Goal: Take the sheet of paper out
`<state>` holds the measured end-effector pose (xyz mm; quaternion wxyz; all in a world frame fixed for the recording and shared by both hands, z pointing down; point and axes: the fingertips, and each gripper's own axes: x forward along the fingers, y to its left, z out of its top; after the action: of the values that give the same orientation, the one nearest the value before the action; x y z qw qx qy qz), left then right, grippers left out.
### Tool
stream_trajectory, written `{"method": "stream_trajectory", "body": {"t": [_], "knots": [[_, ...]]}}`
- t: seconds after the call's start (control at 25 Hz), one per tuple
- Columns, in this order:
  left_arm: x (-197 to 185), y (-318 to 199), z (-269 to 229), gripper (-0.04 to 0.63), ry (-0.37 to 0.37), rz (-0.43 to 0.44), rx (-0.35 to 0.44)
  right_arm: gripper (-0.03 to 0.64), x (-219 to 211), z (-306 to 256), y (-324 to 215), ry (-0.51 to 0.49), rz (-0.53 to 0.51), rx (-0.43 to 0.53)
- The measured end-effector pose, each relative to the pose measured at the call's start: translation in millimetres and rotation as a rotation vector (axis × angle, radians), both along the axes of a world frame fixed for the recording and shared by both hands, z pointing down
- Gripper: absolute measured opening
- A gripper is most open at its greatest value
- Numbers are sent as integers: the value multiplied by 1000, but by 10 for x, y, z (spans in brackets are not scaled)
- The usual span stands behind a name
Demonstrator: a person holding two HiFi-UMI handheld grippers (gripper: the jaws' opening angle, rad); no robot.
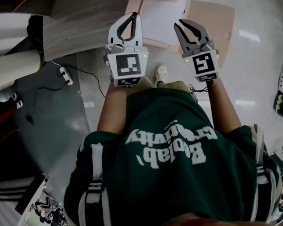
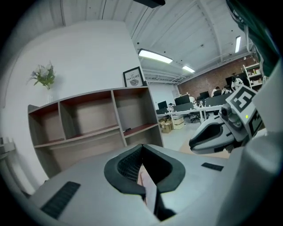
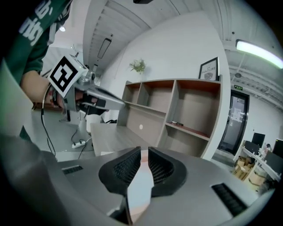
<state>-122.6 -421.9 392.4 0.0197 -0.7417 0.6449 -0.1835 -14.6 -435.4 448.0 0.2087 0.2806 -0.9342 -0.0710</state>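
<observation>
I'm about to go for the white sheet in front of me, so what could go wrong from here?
Both sets of tongs are shut, on the left gripper and the right gripper. Unopened, they would likely shove the white sheet rather than catch it. The sheet lies flat on the tan folder, so a pinch may take the folder too or crease the paper.

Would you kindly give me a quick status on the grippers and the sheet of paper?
Left gripper shut, empty. Right gripper shut, empty. Sheet of paper lies on tan folder, not gripped. Nothing in the way.
</observation>
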Motion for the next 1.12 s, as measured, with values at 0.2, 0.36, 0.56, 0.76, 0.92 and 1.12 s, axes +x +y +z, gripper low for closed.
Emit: {"method": "stream_trajectory", "body": {"t": [0.2, 0.36, 0.56, 0.76, 0.92, 1.12], "knots": [[-71, 33, 6, 18, 5, -32, -5, 88, 28, 407, 93, 152, -33, -36], [-155, 23, 57, 18, 27, -48, -15, 172, 10, 745, 252, 268, -126, -47], [-177, -31, 220, 18, 32, -21, -48, 210, 41, 1238, 401, 446, -191, -70], [-214, -121, 302, 18, 50, -4, -70, 215, 171, 1712, 424, 607, -183, -67], [-193, -120, 399, 18, 58, 23, -87, 219, 191, 1983, 438, 728, -201, 15], [-166, -43, 422, 18, 61, 22, -77, 220, 137, 2231, 448, 803, -198, 210]]}}
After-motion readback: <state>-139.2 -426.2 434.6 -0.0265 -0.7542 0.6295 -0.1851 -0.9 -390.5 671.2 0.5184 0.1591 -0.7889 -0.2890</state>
